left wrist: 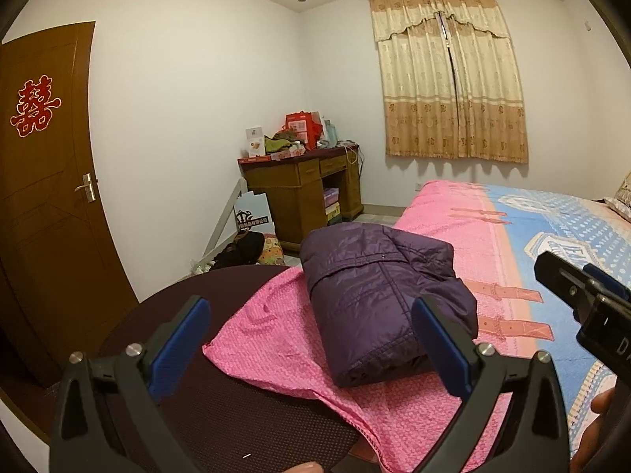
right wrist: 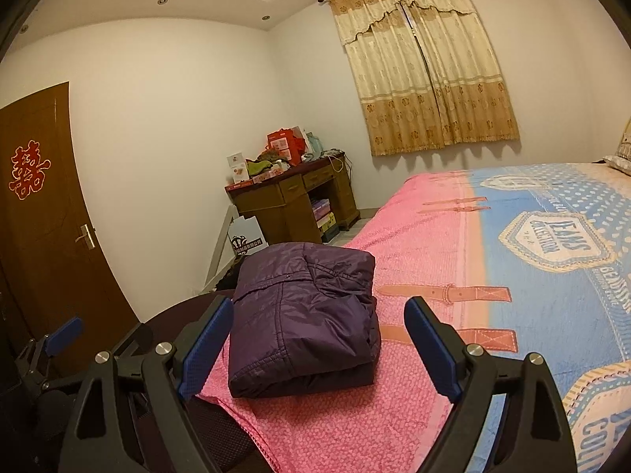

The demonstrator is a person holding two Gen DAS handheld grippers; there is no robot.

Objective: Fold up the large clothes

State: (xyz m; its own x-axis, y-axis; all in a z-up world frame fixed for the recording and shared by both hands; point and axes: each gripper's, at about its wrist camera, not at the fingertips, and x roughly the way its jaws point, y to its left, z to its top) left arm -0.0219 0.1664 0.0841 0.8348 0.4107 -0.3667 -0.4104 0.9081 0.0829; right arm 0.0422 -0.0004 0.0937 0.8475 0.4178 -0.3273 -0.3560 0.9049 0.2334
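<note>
A purple quilted jacket (left wrist: 378,295) lies folded into a thick rectangular bundle on the pink end of the bedspread (left wrist: 465,236). The same bundle (right wrist: 303,319) fills the middle of the right wrist view. My left gripper (left wrist: 311,311) hovers over the bed's near corner, open, its blue pads (left wrist: 193,323) wide apart and holding nothing. The jacket lies beyond and between the fingers, untouched. My right gripper (right wrist: 319,315) is also open and empty, with the bundle ahead of its fingertips. The right gripper's black body (left wrist: 583,299) shows at the right edge of the left wrist view.
A dark rounded footboard (left wrist: 189,354) curves around the bed's near corner. A brown door (left wrist: 51,205) stands at left. A wooden desk (left wrist: 303,193) piled with boxes and bags sits in the far corner, beside a curtained window (left wrist: 449,79). The pink and blue bedspread (right wrist: 532,260) stretches right.
</note>
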